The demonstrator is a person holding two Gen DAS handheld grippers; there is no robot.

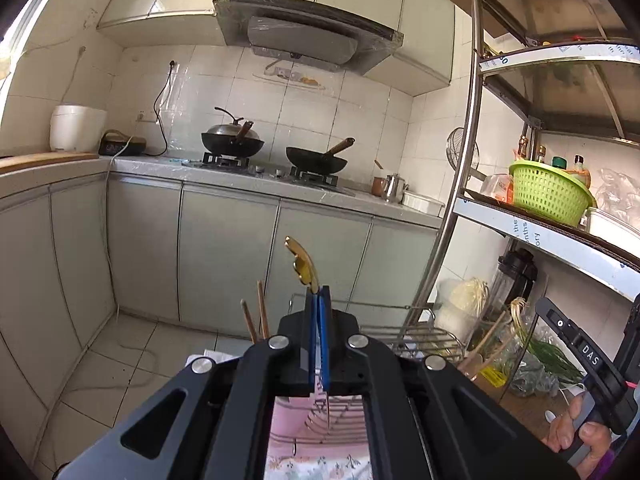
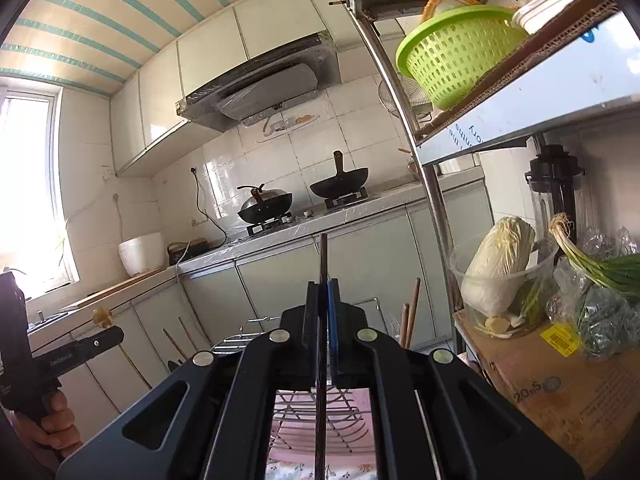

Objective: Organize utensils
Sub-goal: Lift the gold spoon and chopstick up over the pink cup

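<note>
1. Small tiled kitchen; pink floral cloth (image 1: 316, 432) directly under both tongs, wire dish rack (image 2: 312, 412) sitting on it.
2. Left gripper (image 1: 319, 300) pads pressed together, clamped on a gold utensil (image 1: 303, 262); its shiny curved end sticks up above the tips.
3. Right gripper (image 2: 322, 292) pinched tight on a thin dark metal utensil (image 2: 323, 256), a straight rod standing upright past the tips.
4. Wooden chopsticks (image 1: 256, 314) stand just left of the left tongs.
5. Beyond: grey cabinets, two woks (image 1: 316, 158) on the stove, range hood (image 1: 308, 32) above.
6. Right of tongs: metal shelf (image 2: 520, 108) with green basket (image 2: 456, 52), cabbage (image 2: 498, 264).
</note>
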